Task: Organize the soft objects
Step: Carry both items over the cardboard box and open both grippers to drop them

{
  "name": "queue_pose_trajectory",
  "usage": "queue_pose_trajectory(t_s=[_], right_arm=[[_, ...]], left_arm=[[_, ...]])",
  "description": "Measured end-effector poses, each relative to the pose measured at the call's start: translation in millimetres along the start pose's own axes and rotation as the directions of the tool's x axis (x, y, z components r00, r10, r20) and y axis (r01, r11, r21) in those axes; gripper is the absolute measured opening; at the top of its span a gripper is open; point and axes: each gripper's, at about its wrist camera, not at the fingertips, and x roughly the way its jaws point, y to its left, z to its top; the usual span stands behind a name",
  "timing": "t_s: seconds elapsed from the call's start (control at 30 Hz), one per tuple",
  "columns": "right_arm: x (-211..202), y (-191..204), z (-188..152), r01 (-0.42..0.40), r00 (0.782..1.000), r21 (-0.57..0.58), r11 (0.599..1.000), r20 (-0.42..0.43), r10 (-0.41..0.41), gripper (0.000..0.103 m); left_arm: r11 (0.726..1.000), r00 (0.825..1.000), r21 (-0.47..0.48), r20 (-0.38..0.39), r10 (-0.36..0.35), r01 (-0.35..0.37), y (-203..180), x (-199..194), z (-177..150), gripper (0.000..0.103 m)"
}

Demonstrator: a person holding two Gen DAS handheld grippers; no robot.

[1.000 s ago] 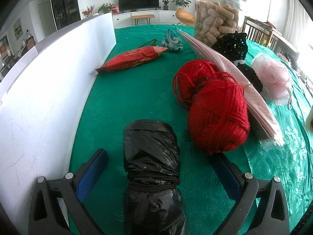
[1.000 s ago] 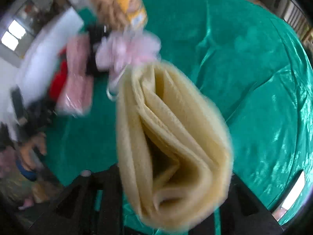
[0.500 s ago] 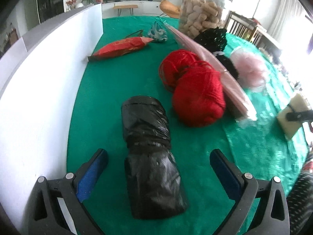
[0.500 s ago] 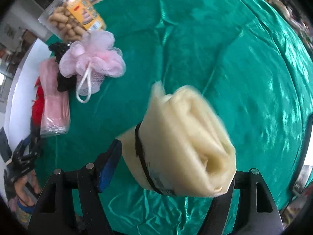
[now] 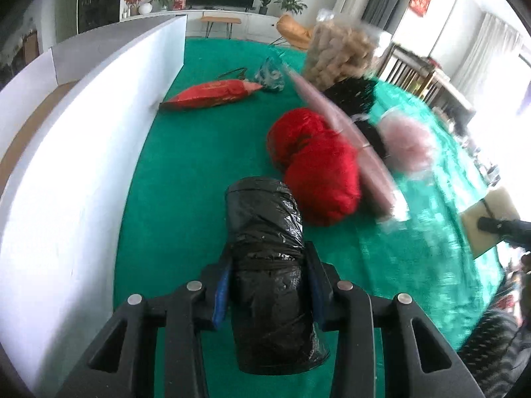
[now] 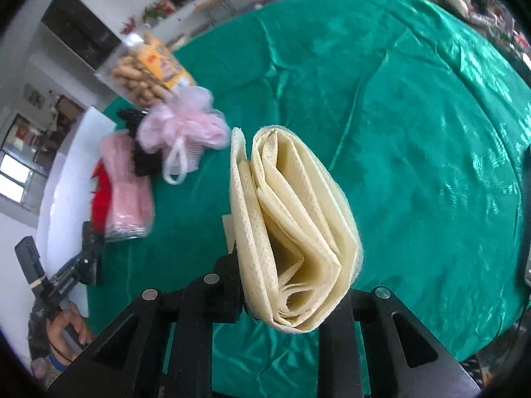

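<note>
Table (image 6: 415, 116): draped in green cloth, most of its right side bare; white board (image 5: 83, 165) standing along its left edge.
Row of soft goods: laid out down the middle, beside the board. Snack jar (image 5: 338, 53) at the far end, then black mesh bundle (image 5: 351, 96), pink packet (image 5: 348, 146), pink bath pouf (image 5: 408, 146) and red yarn (image 5: 318, 172), all close together or touching.
Far items: red snack bag (image 5: 212, 96) and a small teal bundle (image 5: 270, 78) lying apart from the row, near the board's end.
Cream cloth roll (image 6: 292, 232): folded and rolled, held up above the green cloth, well apart from the row.
Right gripper (image 6: 292, 285): clamped tight on the cream cloth roll's near end.
Black bag roll (image 5: 265, 265): tied round the middle, just beside the red yarn; whether lifted or resting on the cloth, hard to tell.
Left gripper (image 5: 267, 285): closing, pads pressed against both sides of the black bag roll near its tie.
Step in hand: by judgement, two pick-ups at once, one roll in each tool, neither yet placed.
Next move: likely carrying each roll to a free spot in line with the row and setting it down flat; calls for a firm squeeze, since both rolls are soft and could slip or unroll, and for clearing the yarn on the way.
</note>
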Motion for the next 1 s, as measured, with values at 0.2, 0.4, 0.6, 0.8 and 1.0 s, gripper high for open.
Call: queue_pose_trajectory(t_s=[0.2, 0.4, 0.6, 0.8, 1.0], right_arm=[[-35, 33, -4, -0.073, 0.996, -0.050, 0.996, 0.057, 0.076, 0.022], [-50, 99, 3, -0.146, 0.983, -0.163, 0.976, 0.087, 0.162, 0.022], [-49, 188, 8, -0.245, 0.961, -0.288, 0.926, 0.054, 0.271, 0.022], [-30, 286, 15, -0.399, 0.908, -0.357, 0.845, -0.030, 0.417, 0.022], [-4, 383, 4, -0.530, 0.842, -0.412, 0.741, -0.151, 0.518, 0.025]], left_arm=[[0.995, 0.993, -0.004, 0.073, -0.095, 0.095, -17, -45, 13, 0.038], [0.989, 0.975, -0.004, 0.171, -0.142, 0.145, -9, -102, 36, 0.038], [0.992, 0.964, -0.064, 0.249, -0.094, 0.113, 39, -152, 54, 0.038], [0.988, 0.960, -0.148, 0.271, 0.070, -0.031, 111, -184, 62, 0.038], [0.951, 0.943, -0.238, 0.218, 0.250, -0.197, 162, -186, 54, 0.040]])
